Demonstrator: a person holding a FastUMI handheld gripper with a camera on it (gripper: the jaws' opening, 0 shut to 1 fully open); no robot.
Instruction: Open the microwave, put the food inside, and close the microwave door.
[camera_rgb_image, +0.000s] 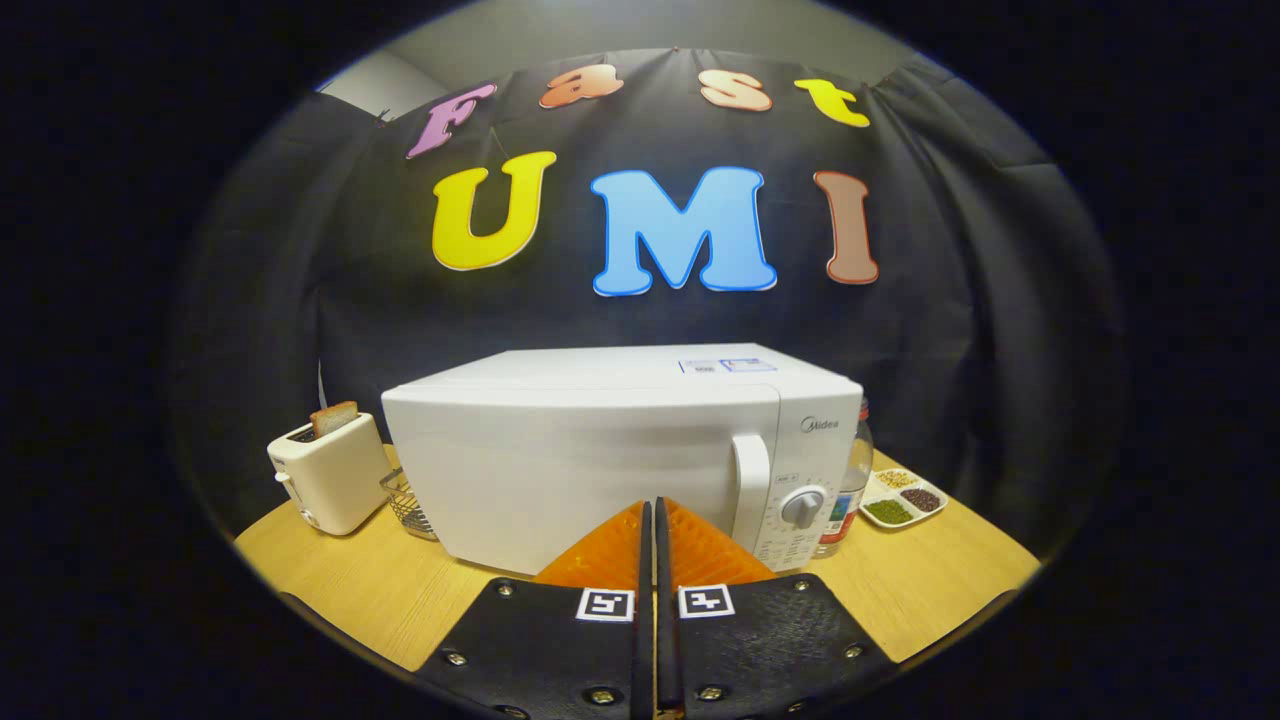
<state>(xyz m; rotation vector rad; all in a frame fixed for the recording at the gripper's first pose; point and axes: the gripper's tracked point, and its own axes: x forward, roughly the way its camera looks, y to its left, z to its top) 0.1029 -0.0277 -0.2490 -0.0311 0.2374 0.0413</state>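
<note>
- White and closed, the microwave (600, 450) stands on the wooden table (930, 590) just ahead of the fingertips, its door flush with the body.
- Its upright door handle (750, 485) sits beyond the tips and a little to their right, with the round dial (803, 507) further right on the control panel.
- Clenched on nothing: the gripper (652, 520) has its two fingers pressed together, no gap between them.
- Opening the door looks like the step in hand (nothing of the task appears done yet). To do it well, the fingers would need to part first, then swing right to take the handle squarely along its length, and pull in an arc about the door's left hinge, not straight back.
- A slipping grip could nudge the dial instead, so stay left of it.
- Further out: a toaster (325, 480) with a bread slice (334, 418) and a wire basket (408, 505) left of the fingers; a bottle (852, 480) and a divided tray (905, 497) to their right.
</note>
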